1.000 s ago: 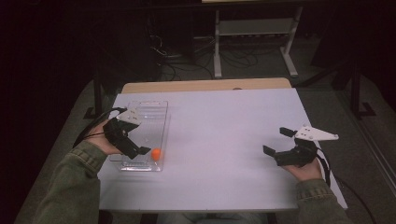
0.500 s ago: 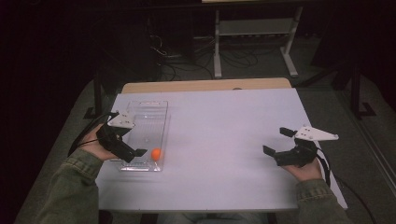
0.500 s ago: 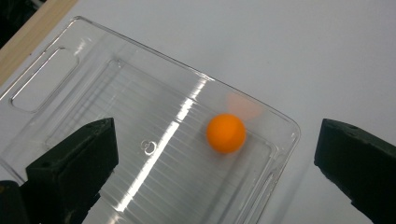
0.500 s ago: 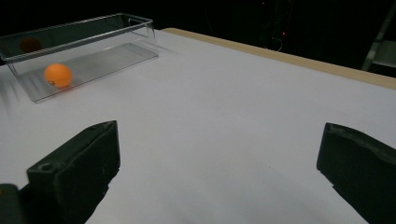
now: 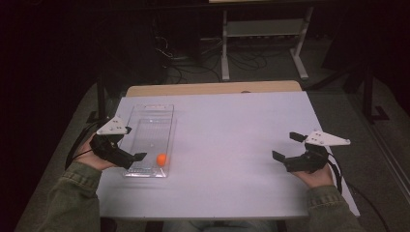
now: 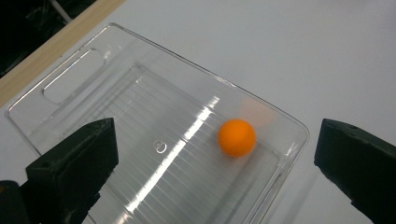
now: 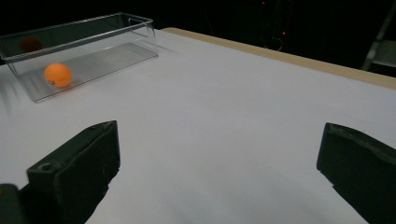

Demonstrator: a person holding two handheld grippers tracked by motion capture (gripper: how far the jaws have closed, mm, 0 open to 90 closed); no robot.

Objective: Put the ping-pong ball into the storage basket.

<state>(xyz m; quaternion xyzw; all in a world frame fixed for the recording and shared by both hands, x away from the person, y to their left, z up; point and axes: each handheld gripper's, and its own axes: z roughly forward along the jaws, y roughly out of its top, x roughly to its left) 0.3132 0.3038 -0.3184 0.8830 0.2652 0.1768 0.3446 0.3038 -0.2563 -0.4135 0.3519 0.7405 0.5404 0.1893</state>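
An orange ball [image 5: 162, 159] lies in the near end of a clear plastic tray [image 5: 150, 107] on the left of the white table. My left gripper [image 5: 134, 143] hovers over the tray's near-left edge, open, with nothing between its jaws. In the left gripper view the ball [image 6: 236, 137] rests on the tray floor [image 6: 140, 116], below and between the wide-apart jaws of that gripper [image 6: 215, 161]. My right gripper [image 5: 286, 146] is held open and empty at the table's right side. In the right gripper view, the right gripper [image 7: 219, 154] faces the tray [image 7: 93, 28] and the ball [image 7: 58, 74] far off.
The white table top [image 5: 227, 145] stretches bare between the two grippers, with a wooden strip [image 5: 212, 88] along its far edge. Beyond the table stand a metal shelf frame [image 5: 261, 29] and floor cables [image 5: 193, 58] in the dark.
My left gripper has drawn back to the left, away from the ball, and now sits at the tray's edge. The ball and the right gripper have stayed where they were.
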